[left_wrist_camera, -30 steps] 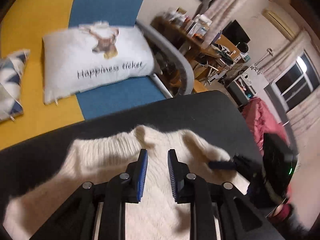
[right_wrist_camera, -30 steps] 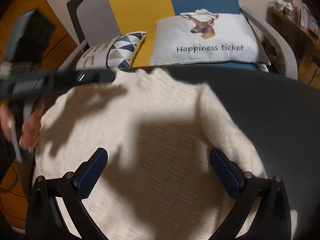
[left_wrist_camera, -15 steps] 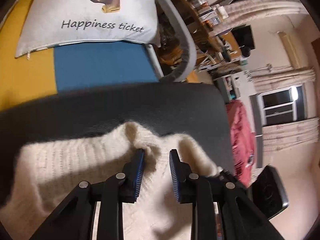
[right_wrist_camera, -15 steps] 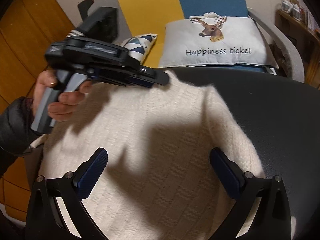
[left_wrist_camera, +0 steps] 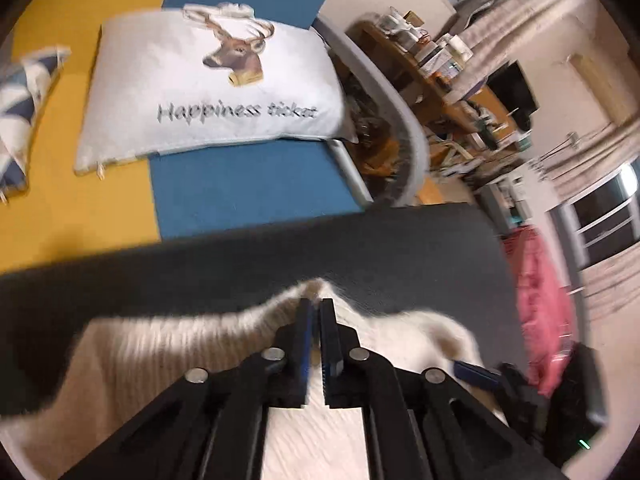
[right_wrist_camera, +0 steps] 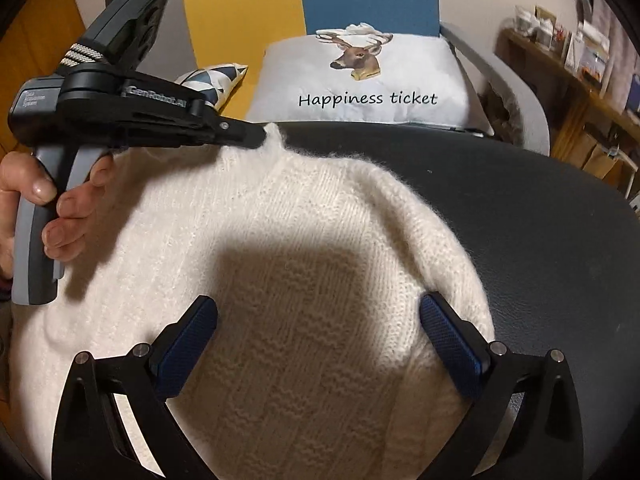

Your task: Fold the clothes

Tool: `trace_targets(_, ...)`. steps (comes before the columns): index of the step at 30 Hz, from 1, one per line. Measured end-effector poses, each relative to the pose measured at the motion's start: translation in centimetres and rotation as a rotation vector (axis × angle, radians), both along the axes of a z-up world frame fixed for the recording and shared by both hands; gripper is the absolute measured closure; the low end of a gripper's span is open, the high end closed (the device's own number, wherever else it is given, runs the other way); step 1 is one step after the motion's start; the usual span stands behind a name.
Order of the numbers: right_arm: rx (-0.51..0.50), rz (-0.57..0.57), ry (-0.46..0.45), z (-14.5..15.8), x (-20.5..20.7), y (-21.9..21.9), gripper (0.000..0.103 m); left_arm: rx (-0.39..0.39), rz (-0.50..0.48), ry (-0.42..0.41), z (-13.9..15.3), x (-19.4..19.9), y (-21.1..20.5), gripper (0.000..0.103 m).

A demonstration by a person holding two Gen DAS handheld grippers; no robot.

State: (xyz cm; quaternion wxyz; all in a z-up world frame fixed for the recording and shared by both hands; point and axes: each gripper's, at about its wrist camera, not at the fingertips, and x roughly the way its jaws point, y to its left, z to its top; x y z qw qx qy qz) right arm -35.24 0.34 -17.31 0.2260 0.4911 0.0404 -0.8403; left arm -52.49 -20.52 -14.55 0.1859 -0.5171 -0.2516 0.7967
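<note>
left claw (left_wrist_camera: 316,322): pinching the sweater (right_wrist_camera: 304,280) edge, jaws easing apart, body marked "GenRobot.AI" | right claw (right_wrist_camera: 318,322): wide open over the sweater, nothing gripped | sweater: flat on the dark tabletop (right_wrist_camera: 520,208) | beyond: pillow (right_wrist_camera: 360,80) reading "Happiness ticket"

Left wrist view: sits close behind left gripper (left_wrist_camera: 316,312), faces forward and down along nearly closed fingers onto sweater (left_wrist_camera: 168,356) edge.
Right wrist view: sits close behind right gripper (right_wrist_camera: 318,320), looks steeply down between wide-set fingers.
Shared: sweater, black table (right_wrist_camera: 520,208), deer pillow (left_wrist_camera: 208,92) beyond fingertips. Right view also shows left gripper.
</note>
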Motion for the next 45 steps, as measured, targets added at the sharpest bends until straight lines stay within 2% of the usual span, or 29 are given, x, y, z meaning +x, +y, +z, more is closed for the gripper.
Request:
trace_targets(3,-0.041,0.013,-0.031,0.9,0.3,0.7,0.000,0.094,0.066,0.041,1.7,2.4,-4.8,0.088)
trace_targets(4,-0.060,0.025,-0.026,1.5,0.7,0.6,0.000,0.104,0.083,0.059,2.2,3.1,-6.4,0.087)
trace_targets(5,-0.085,0.044,-0.012,2.2,1.1,0.3,0.000,0.090,0.093,0.080,2.8,3.8,-8.0,0.087)
trace_targets(7,-0.139,0.114,0.005,3.5,2.0,-1.3,0.000,-0.002,0.081,0.124,3.8,5.2,-11.0,0.084)
trace_targets(10,-0.183,0.201,-0.017,3.9,2.5,-4.5,0.000,-0.115,0.053,0.104,3.5,6.5,-13.0,0.078)
trace_targets(12,-0.169,0.235,-0.030,3.7,2.2,-6.8,0.000,-0.239,0.005,0.104,3.1,6.7,-12.8,0.077)
trace_targets(14,-0.155,0.240,-0.055,3.0,1.8,-8.1,0.000,-0.302,-0.053,0.113,2.6,6.7,-11.9,0.077)
trace_targets(18,-0.130,0.214,-0.122,0.6,0.2,-8.8,0.000,-0.320,-0.172,0.125,1.8,5.8,-9.4,0.075)
trace_targets(20,-0.145,0.211,-0.125,0.3,-0.1,-8.5,0.000,-0.351,-0.210,0.125,1.3,4.9,-8.5,0.074)
trace_targets(25,-0.150,0.229,-0.126,-0.2,-0.1,-8.6,0.000,-0.374,-0.284,0.128,0.5,3.9,-6.9,0.073)
trace_targets(26,-0.142,0.236,-0.126,-0.2,-0.1,-8.7,0.000,-0.393,-0.279,0.144,0.5,4.3,-6.6,0.074)
trace_targets(27,-0.135,0.239,-0.123,-0.1,-0.1,-8.8,0.000,-0.414,-0.266,0.164,0.5,4.9,-6.4,0.079)
trace_targets(28,-0.129,0.239,-0.108,0.1,0.0,-8.8,0.000,-0.435,-0.253,0.183,0.6,5.5,-6.1,0.097)
trace_targets(30,-0.116,0.239,-0.054,1.0,0.0,-8.8,0.000,-0.477,-0.212,0.223,0.7,6.8,-5.8,0.098)
trace_targets(31,-0.108,0.237,-0.023,1.4,0.0,-8.8,0.000,-0.486,-0.153,0.226,0.6,7.3,-6.3,0.098)
trace_targets(32,-0.080,0.220,-0.011,1.4,-0.3,-8.8,0.000,-0.490,-0.083,0.221,0.4,7.6,-7.0,0.098)
trace_targets(33,-0.039,0.194,-0.010,1.0,-0.8,-8.7,0.000,-0.449,-0.015,0.205,0.0,7.9,-8.0,0.098)
trace_targets(35,0.018,0.135,-0.049,-1.2,-1.6,-8.1,0.000,-0.390,0.048,0.195,-0.6,8.0,-9.3,0.098)
trace_targets(37,0.043,0.153,0.013,-1.7,-0.7,-8.1,0.001,-0.346,0.102,0.167,-0.9,7.7,-9.9,0.098)
trace_targets(39,0.069,0.150,0.026,-1.7,-0.5,-8.4,0.001,-0.288,0.152,0.111,-0.7,7.0,-10.5,0.097)
trace_targets(40,0.066,0.145,0.019,-1.6,-0.7,-8.4,0.001,-0.261,0.167,0.102,-0.3,6.9,-10.7,0.097)
trace_targets(43,0.068,0.141,-0.006,-1.2,-0.9,-8.5,0.000,-0.241,0.144,0.215,2.2,8.7,-10.6,0.096)
trace_targets(45,-0.003,0.179,-0.028,-0.1,-0.8,-9.0,0.000,-0.267,0.104,0.236,2.5,9.4,-9.8,0.096)
